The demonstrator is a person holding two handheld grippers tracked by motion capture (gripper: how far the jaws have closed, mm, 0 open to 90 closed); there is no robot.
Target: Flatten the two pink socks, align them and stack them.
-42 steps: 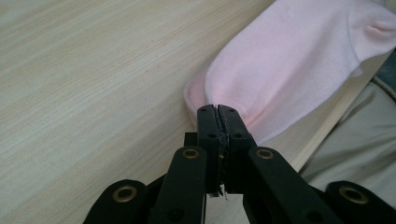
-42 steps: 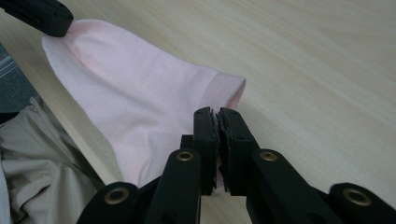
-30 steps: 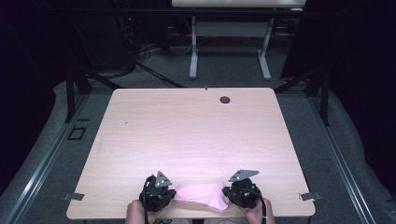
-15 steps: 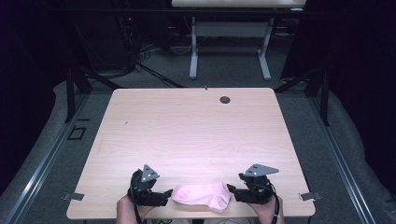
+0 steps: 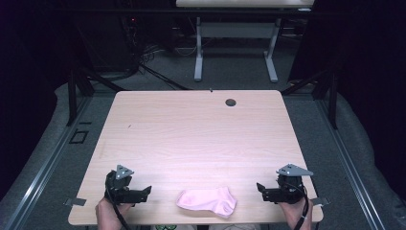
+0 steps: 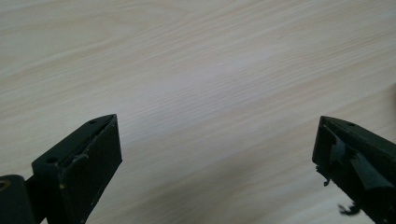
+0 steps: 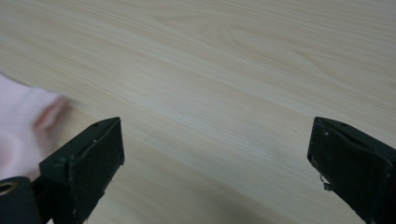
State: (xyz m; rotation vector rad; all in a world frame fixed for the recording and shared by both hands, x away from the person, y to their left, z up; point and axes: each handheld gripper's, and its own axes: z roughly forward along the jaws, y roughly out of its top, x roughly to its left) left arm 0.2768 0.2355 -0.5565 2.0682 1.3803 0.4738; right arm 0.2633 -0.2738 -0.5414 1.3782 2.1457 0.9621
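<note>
Left tool point(image 5: 143, 190) and right tool point(image 5: 261, 188) stand wide and empty, well apart on either side of the pink sock point(image 5: 207, 201), which lies flat at the near edge of the table point(image 5: 201, 134). Their jaws have just been opening. We judge a careless return pass could drag the sock off that edge. Earlier, both tools sat close against the sock.

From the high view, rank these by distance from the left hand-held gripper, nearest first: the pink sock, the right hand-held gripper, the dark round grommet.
Measured from the left hand-held gripper, at the table's near left corner:
1. Pink sock, just to its right along the near edge.
2. Right hand-held gripper, beyond the sock at the near right corner.
3. Dark round grommet, by the far edge, right of centre.
</note>
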